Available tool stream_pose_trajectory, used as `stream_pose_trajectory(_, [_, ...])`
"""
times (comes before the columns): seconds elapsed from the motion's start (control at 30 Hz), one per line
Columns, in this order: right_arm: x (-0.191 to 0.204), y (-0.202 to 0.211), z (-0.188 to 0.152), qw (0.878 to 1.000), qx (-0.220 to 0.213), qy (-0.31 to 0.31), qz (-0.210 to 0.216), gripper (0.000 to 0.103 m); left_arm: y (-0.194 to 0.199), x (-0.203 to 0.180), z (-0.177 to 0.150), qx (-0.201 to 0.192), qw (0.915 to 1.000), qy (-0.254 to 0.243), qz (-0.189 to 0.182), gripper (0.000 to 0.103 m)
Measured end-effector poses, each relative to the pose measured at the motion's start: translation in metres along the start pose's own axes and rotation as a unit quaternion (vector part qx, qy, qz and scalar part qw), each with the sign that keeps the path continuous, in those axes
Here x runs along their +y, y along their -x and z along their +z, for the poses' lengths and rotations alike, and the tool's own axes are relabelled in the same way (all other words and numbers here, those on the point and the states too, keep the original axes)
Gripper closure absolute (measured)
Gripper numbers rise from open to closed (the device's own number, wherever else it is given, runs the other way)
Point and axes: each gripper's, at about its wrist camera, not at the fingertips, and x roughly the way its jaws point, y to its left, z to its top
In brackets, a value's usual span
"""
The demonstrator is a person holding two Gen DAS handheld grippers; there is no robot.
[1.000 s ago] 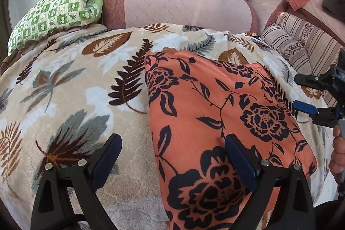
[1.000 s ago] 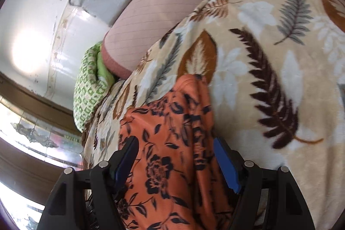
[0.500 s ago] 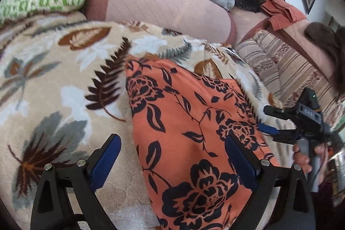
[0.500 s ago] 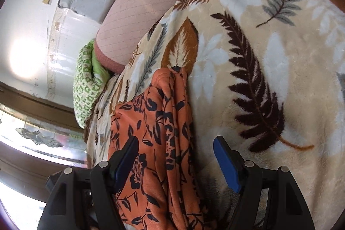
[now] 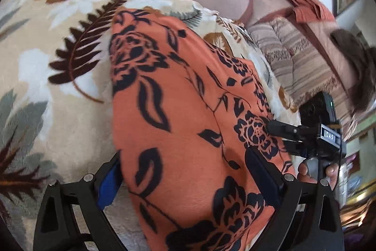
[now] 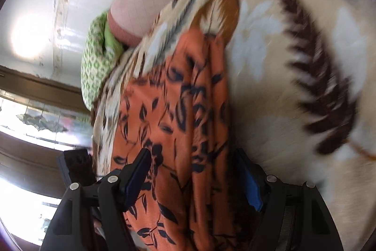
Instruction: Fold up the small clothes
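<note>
Both grippers stand spread wide and pinch nothing: the left gripper (image 5: 183,178) straddles the near end of the orange floral garment (image 5: 188,109), and the right gripper (image 6: 192,178) straddles its bunched edge. The garment runs toward 12 o'clock on the leaf-print blanket (image 5: 47,62). It looks narrowed, perhaps folded once; the next fold is not yet begun.
</note>
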Motion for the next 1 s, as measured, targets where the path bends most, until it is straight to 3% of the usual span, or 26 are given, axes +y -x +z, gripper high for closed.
stream_pose_trajectory(0.1, [0.011,-0.014,-0.004,1.0,-0.001,0.019,-0.01,0.017,-0.003,-0.007,-0.001,0.0,0.9999,-0.012,0.006,0.006])
stream_pose_trajectory(0.2, [0.022,-0.023,-0.007,0.999,-0.005,0.034,-0.016,0.017,-0.003,-0.007,0.0,-0.001,0.9999,-0.014,0.008,0.009])
stream_pose_trajectory(0.27, [0.026,-0.029,-0.009,0.999,-0.007,0.043,-0.025,0.02,-0.002,-0.01,-0.001,-0.005,0.9995,-0.025,0.019,0.016])
stream_pose_trajectory(0.4, [0.046,-0.037,-0.016,0.993,-0.02,0.09,-0.071,0.044,0.003,-0.017,-0.002,-0.017,0.9985,-0.038,0.035,0.029])
stream_pose_trajectory(0.53, [0.058,-0.034,-0.02,0.991,-0.039,0.103,-0.08,0.056,0.013,-0.022,-0.004,-0.031,0.9974,-0.047,0.045,0.041])
stream_pose_trajectory(0.8, [0.085,-0.029,-0.03,0.984,-0.065,0.144,-0.08,0.06,0.047,-0.027,-0.011,-0.062,0.9947,-0.055,0.06,0.045])
stream_pose_trajectory(1.0, [0.108,-0.03,-0.041,0.983,-0.079,0.162,-0.034,0.06,0.086,-0.02,-0.02,-0.092,0.9903,-0.058,0.086,0.046])
